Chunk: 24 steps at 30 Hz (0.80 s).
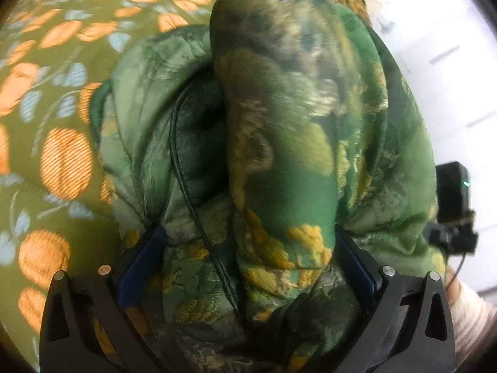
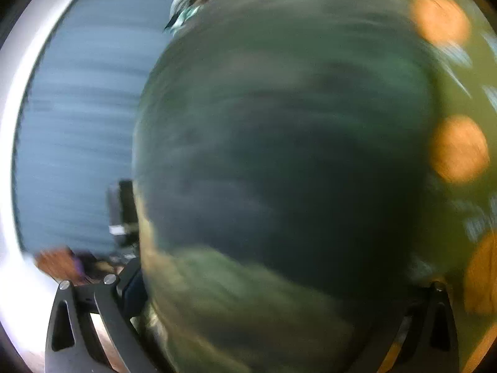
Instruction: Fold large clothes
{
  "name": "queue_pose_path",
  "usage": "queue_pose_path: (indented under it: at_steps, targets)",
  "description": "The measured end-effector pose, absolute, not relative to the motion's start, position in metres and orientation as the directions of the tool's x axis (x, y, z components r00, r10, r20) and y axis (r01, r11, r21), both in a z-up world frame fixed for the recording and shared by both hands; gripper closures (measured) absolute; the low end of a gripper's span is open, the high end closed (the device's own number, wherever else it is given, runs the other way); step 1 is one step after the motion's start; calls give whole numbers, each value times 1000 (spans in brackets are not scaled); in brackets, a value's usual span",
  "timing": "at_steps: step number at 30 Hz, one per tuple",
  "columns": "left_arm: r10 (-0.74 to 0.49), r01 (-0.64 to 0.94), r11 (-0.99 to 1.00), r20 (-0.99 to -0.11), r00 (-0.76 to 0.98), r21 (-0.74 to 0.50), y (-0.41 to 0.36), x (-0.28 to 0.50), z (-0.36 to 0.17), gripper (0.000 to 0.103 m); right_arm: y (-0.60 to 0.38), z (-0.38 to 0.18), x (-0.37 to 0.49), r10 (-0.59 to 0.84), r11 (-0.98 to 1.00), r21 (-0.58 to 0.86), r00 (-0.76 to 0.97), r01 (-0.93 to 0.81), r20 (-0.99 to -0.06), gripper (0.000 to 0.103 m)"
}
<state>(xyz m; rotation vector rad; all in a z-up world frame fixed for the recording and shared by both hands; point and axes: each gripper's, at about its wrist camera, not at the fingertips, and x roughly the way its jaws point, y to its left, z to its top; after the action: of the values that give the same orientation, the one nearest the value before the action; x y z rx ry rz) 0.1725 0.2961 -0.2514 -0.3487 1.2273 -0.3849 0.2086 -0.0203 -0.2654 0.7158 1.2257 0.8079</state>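
From my right wrist view everything smears: the green garment (image 2: 279,161) fills the space between the jaws as a dark blur, so I cannot tell whether the right gripper (image 2: 264,295) pinches it. My left gripper (image 1: 248,267) has its fingertips buried under bunched fabric. Beyond the right jaw, the black device (image 1: 452,192) is cut off by cloth.

An olive-green bedspread printed with orange striped ovals and pale blue leaves (image 1: 62,161) covers the supporting surface, filling the view from seven to twelve o'clock. A bunched green floral garment of silky fabric (image 1: 279,143) lies on it at centre.
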Motion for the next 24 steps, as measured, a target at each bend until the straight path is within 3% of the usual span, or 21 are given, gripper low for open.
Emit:
queue_pose_path:
  at_steps: [2,4,9,11,13,14,17,19,24]
  targets:
    - [-439,105,897,-835,332,-430,288,154,-237,7,-16,-248,203,819,574,784,151,-236,-554,7]
    - [-430,132,902,-825,366,-412,281,138,-220,23,-14,-231,189,797,601,728,178,-328,-577,10]
    - [-431,173,902,-800,418,-395,266,113,-188,31,-10,-203,152,784,612,643,249,-460,-568,12]
    - [-418,209,908,-806,419,-363,264,115,-184,27,-13,-196,143,785,611,623,269,-489,-559,12]
    - [-370,222,926,-853,367,-306,265,126,-193,1,-20,-201,145,792,603,639,258,-478,-554,12]
    - [-388,226,918,-861,328,-327,272,132,-196,0,-30,-210,149,803,589,675,230,-443,-549,12]
    - [-567,141,824,-802,188,-549,313,147,-203,0,-51,-244,157,844,536,784,174,-312,-507,12]
    - [-615,100,788,-773,157,-607,329,144,-209,0,-55,-252,158,859,512,813,169,-278,-483,12]
    - [-789,-5,601,-594,160,-799,352,134,-260,0,-60,-248,162,860,509,810,147,-290,-488,10]
